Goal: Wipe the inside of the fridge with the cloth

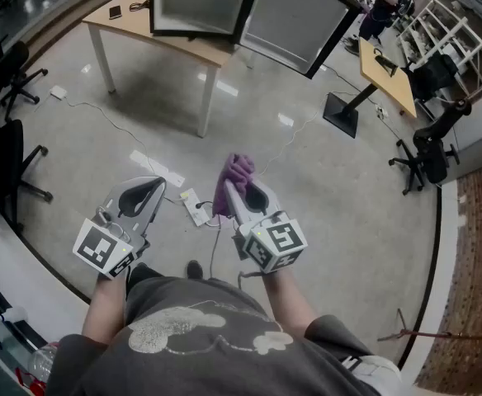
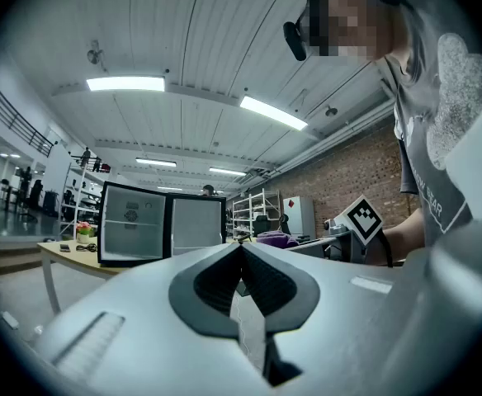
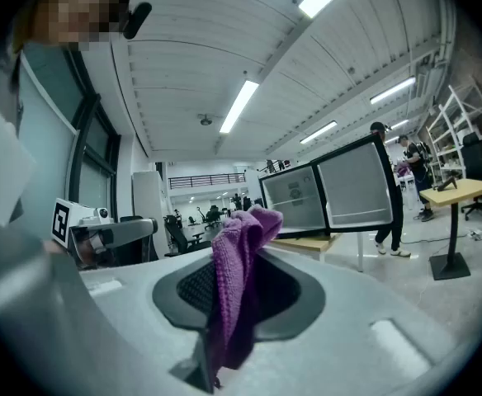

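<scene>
Left gripper (image 2: 243, 252): jaws pressed together along their full length, tips meeting; nothing between them; held low in front of the person's body, well apart from the fridge.

Right gripper (image 3: 229, 291): jaws closed on the cloth (image 1: 238, 172), a purple, knitted-looking piece; the cloth is pinched between the pads, its upper part bunched and standing above the jaw tips, a short end hanging below the pinch point; the cloth touches nothing else.

The two grippers sit side by side, near each other but not touching.

Fridge (image 1: 198, 3): small, black-framed, standing on a light wooden table (image 1: 193, 48) ahead of the person; door (image 1: 297, 19) swung wide open to the right; interior pale, one shelf visible; neither gripper is near it.

Floor (image 1: 323, 196): grey, polished; a white power strip (image 1: 196, 208) with trailing cable lies just ahead of the grippers.
</scene>
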